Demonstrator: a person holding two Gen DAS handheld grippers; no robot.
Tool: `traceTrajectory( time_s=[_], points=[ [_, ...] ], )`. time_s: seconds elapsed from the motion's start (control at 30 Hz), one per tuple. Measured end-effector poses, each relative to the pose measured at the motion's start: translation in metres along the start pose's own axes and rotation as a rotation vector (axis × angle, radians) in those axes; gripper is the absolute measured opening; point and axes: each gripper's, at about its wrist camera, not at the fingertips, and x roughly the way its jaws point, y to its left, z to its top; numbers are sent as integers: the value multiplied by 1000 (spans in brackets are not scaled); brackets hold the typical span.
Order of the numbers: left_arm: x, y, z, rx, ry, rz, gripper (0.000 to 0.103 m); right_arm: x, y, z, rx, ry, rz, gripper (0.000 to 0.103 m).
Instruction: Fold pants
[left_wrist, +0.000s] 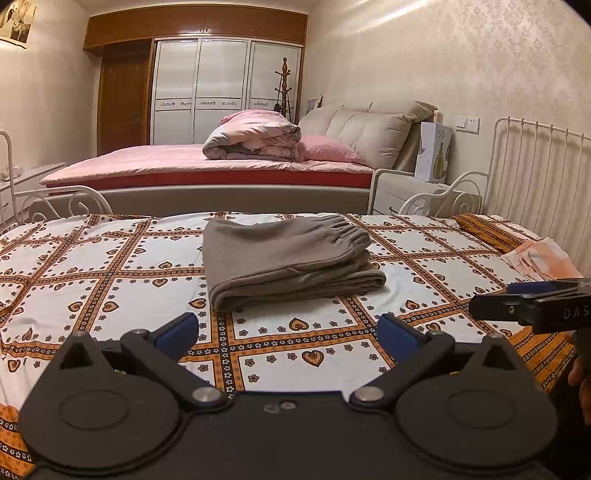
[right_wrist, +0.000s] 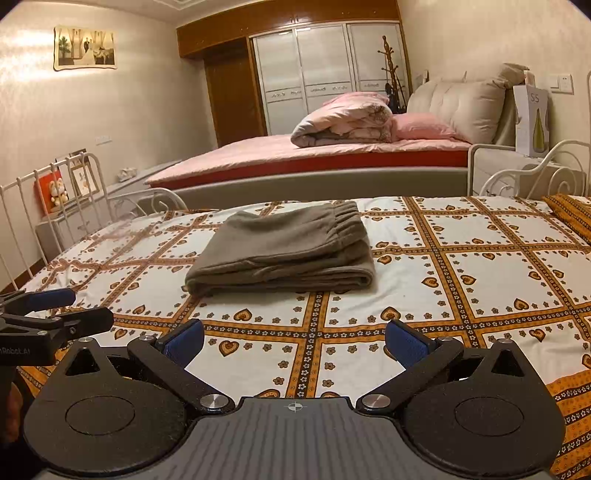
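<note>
The grey-brown pants lie folded in a compact stack on the patterned bedsheet, elastic waistband on top at the far right. They also show in the right wrist view. My left gripper is open and empty, held back from the pants' near edge. My right gripper is open and empty, also short of the pants. The right gripper shows at the right edge of the left wrist view, and the left gripper at the left edge of the right wrist view.
A white metal bed frame rings the bed. A folded orange cloth lies at the right edge. Beyond stands a larger pink bed with a rolled quilt, a nightstand with a white box, and a wardrobe.
</note>
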Motion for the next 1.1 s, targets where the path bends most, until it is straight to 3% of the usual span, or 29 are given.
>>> traceTrajectory(
  time_s=[0.77, 1.1],
  points=[
    [0, 0, 1, 4, 1, -2, 97, 5, -2, -2, -26, 14, 7, 103],
    [0, -5, 1, 31, 5, -45, 96, 5, -2, -2, -28, 11, 7, 103]
  ],
)
